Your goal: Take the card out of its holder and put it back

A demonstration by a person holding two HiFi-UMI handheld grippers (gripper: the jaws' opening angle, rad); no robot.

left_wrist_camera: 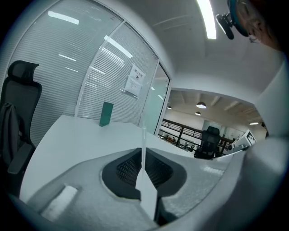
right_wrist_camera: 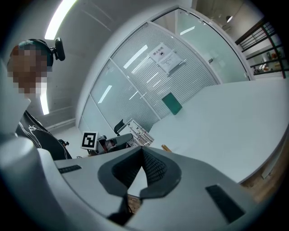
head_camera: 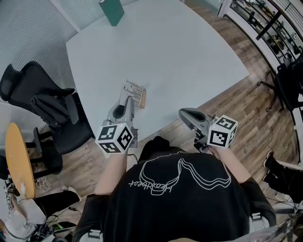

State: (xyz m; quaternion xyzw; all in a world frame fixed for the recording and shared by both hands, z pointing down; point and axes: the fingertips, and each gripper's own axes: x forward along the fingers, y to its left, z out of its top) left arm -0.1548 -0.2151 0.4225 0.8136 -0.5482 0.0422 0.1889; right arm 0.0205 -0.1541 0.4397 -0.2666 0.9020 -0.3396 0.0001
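A white printed card stands at the near edge of the pale table, and my left gripper is shut on it. In the left gripper view the card runs edge-on between the closed jaws. A small wooden holder lies against the card's right side; I cannot tell whether the card sits in its slot. My right gripper hovers by the table's near edge, to the right of the card, shut and holding nothing. The right gripper view shows the card, the wooden holder and the left gripper.
A green board stands at the table's far side. A black office chair is left of the table, with a round wooden tabletop beyond it. Wood floor and black shelving are on the right.
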